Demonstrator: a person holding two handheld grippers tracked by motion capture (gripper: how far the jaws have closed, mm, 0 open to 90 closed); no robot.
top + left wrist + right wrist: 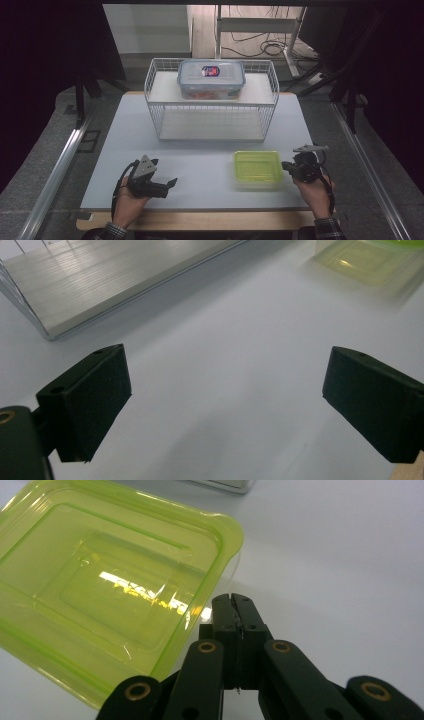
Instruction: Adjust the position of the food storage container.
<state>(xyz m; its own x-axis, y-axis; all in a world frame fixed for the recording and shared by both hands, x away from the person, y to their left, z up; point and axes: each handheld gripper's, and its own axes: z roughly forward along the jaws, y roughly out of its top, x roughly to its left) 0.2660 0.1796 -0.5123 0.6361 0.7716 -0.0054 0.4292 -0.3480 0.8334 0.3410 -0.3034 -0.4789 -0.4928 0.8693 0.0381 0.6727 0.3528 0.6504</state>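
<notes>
Between my left gripper (170, 183) and the green tub (257, 169) the table (210, 165) lies bare — room to pass. Farther off, the wire basket (212, 100) blocks the middle, a lidded box (211, 78) on its shelf. My right gripper (285, 166), jaws together, sits just beside the tub's right edge — free table beyond.

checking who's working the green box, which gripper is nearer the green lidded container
Right. The right gripper sits at the green container's right edge, jaws shut, its tips at the lid rim. The left gripper is open and well off to the container's left, bare table between them.
</notes>
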